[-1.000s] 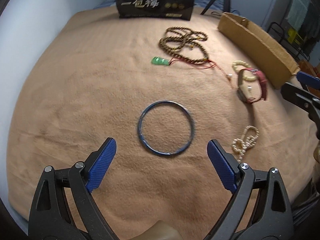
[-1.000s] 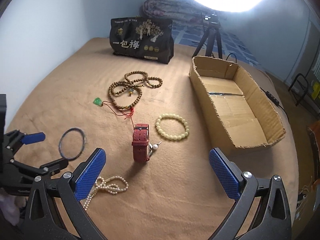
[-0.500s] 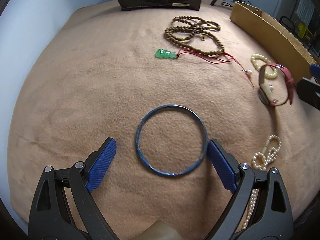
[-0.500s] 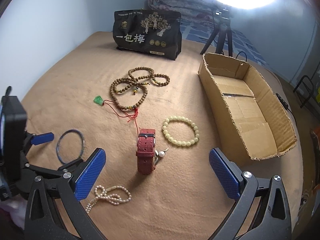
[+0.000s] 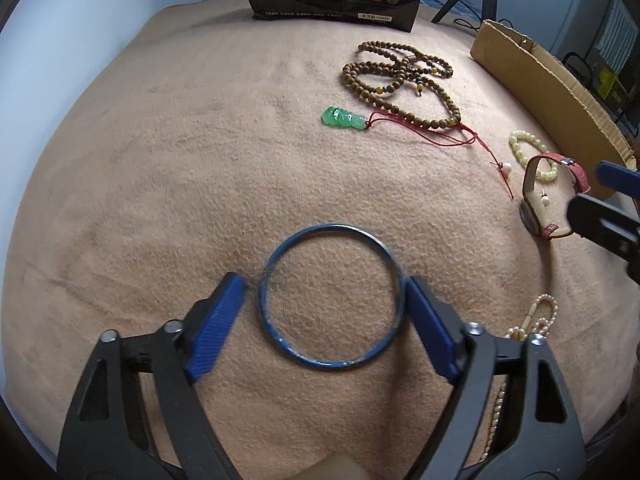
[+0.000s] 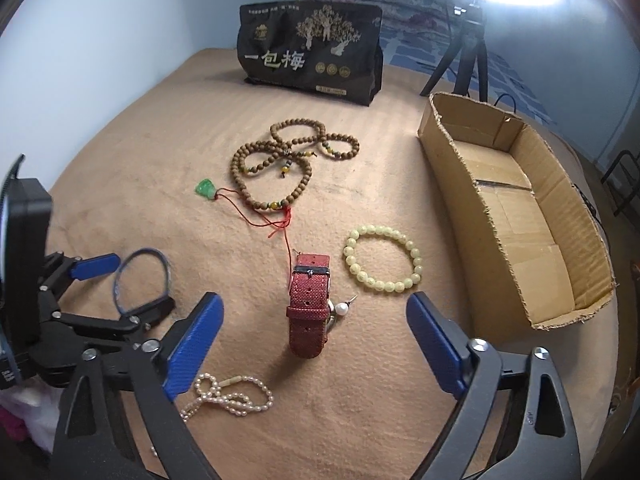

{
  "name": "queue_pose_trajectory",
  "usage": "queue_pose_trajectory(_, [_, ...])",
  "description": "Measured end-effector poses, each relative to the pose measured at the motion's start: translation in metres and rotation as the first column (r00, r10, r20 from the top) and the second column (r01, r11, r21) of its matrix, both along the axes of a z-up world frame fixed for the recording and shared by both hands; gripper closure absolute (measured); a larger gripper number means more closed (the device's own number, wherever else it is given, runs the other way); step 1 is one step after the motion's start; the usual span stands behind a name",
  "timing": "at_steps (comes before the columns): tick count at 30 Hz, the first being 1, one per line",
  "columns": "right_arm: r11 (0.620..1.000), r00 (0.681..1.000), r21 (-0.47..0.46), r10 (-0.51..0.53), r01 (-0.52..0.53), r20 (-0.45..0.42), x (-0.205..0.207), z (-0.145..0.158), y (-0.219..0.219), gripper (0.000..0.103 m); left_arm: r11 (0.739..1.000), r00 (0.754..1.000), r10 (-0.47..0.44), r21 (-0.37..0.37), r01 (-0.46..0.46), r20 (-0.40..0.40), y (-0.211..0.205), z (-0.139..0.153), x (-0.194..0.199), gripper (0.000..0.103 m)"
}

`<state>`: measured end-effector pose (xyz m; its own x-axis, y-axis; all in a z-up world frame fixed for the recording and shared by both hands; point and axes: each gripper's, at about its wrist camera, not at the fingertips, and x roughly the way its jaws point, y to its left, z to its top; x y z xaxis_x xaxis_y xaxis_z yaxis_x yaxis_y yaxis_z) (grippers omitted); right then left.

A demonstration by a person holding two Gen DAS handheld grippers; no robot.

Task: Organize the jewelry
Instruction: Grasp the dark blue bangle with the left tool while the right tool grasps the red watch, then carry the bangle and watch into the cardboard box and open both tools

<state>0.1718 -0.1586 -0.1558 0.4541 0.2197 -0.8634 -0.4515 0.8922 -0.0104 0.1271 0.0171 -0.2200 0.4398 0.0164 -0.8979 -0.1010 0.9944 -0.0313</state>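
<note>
Left gripper [image 5: 322,294] jaws wide, straddling blue bangle [image 5: 329,297], ungripped; right gripper [image 6: 314,314] wide open, empty, red watch [image 6: 309,305] at 12 o'clock.

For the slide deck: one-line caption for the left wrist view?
Left gripper open, fingers straddling the blue bangle lying flat on the tan blanket, not yet clamped.

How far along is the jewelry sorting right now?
Nothing looks sorted: the cardboard box shows no jewelry inside. In hand: the open left gripper brackets the blue bangle, not clamped. Left: red-strap watch, pale bead bracelet, brown bead necklace, green pendant, pearl strand. The right gripper is open.
</note>
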Motion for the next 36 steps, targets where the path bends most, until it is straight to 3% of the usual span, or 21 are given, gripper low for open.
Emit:
queue_pose_trajectory(3, [1.000, 0.999, 0.002, 0.005, -0.005, -0.036, 0.004, -0.007, 0.001, 0.034, 1.000, 1.000, 0.002, -0.008, -0.002, 0.002, 0.002, 0.001, 0.000, 0.030])
queue_pose_trajectory(5, [1.000, 0.997, 0.007, 0.008, -0.007, -0.071, 0.006, -0.013, 0.000, 0.060, 1.000, 1.000, 0.004, -0.015, -0.004, 0.000, 0.002, 0.002, 0.000, 0.030])
queue_pose_trajectory(8, [1.000, 0.994, 0.030, 0.008, -0.004, -0.111, 0.008, -0.018, -0.005, 0.087, 1.000, 1.000, 0.009, -0.020, -0.009, 0.000, 0.003, 0.002, 0.000, 0.030])
queue_pose_trajectory(19, [0.997, 0.997, 0.076, 0.033, -0.027, -0.077, -0.002, 0.001, -0.009, 0.087, 1.000, 0.999, 0.027, -0.018, -0.026, 0.038, 0.001, 0.018, -0.008, 0.030])
queue_pose_trajectory(36, [0.990, 0.996, 0.137, -0.044, 0.032, 0.083, -0.001, 0.075, -0.047, 0.087, 0.997, 0.982, -0.002, -0.073, 0.016, 0.187, -0.024, 0.094, 0.011, 0.030])
